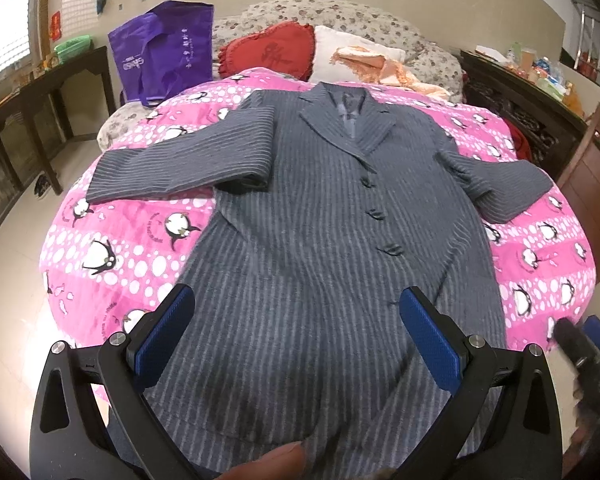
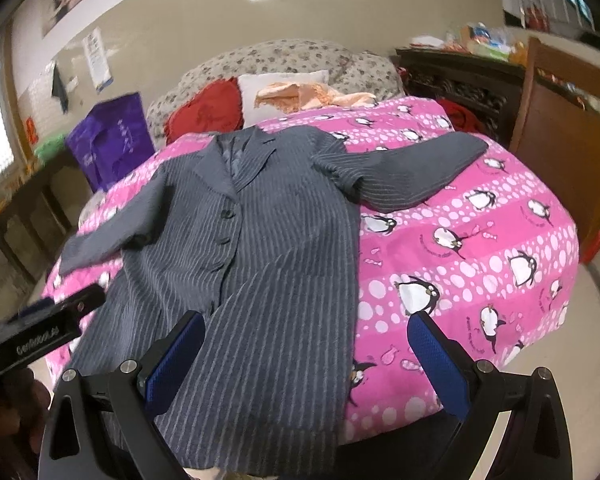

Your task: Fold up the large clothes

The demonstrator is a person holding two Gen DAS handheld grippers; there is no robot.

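A long grey pinstriped coat (image 1: pixel 320 220) lies face up and buttoned on a round bed, collar far, hem near, both sleeves spread out sideways. It also shows in the right wrist view (image 2: pixel 260 248). My left gripper (image 1: pixel 296 312) is open and empty above the coat's lower part, near the hem. My right gripper (image 2: pixel 304 336) is open and empty above the coat's lower right edge. The right gripper's body shows in the left wrist view (image 1: pixel 588 344) at the right edge; the left gripper's body shows in the right wrist view (image 2: pixel 40 332) at the left.
The bed has a pink penguin blanket (image 1: pixel 132 248). A red heart cushion (image 1: pixel 268 50), white pillow (image 1: pixel 356 52) and peach cloth (image 1: pixel 384 68) lie at its head. A purple bag (image 1: pixel 164 52) stands far left by a dark table (image 1: pixel 28 108). A dark cabinet (image 1: pixel 512 96) and wooden chair (image 2: pixel 564 132) stand right.
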